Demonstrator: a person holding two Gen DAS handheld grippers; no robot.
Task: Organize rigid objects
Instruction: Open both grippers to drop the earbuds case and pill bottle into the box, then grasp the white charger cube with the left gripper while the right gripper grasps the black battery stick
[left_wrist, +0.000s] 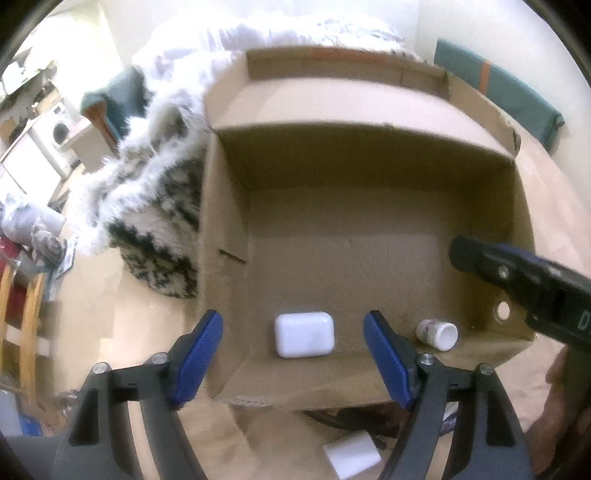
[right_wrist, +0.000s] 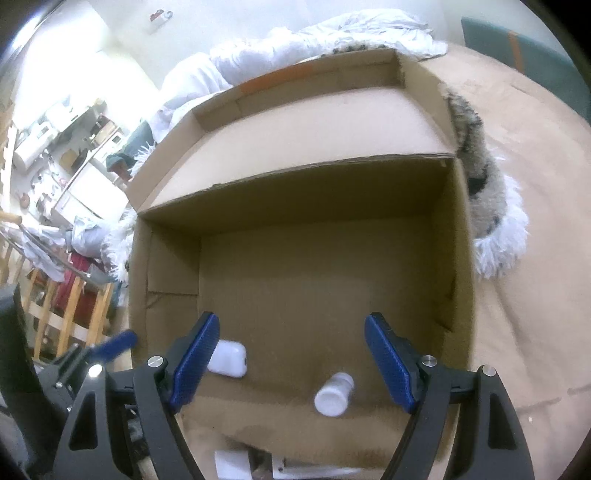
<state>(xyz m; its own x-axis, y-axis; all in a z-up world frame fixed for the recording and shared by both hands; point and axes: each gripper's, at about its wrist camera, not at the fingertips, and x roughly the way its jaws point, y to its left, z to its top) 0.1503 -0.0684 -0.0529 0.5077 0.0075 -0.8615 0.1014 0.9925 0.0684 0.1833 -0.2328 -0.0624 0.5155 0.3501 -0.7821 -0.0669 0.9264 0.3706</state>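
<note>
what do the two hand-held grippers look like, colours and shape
Both match. The left hand-held gripper and right hand-held gripper each have two black plastic arms with triangular cutouts, silver round pivot pins, and ribbed blue pads on the fingertips. The right one's black body carries white lettering, too blurred to read.

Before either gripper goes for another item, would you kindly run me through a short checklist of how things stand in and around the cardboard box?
1. Left gripper empty, blue pads apart: ok.
2. Right gripper empty, pads apart: ok.
3. White rounded plastic case resting flat on the floor of the open brown cardboard box: ok.
4. Small white plastic bottle inside the box, lying on its side rather than upright: not ok if it should stand.
5. Room left in the box, most of its floor bare: ok.
6. White block outside the box near its front wall, partly hidden; whether it is easy to grasp: cannot tell.
</note>
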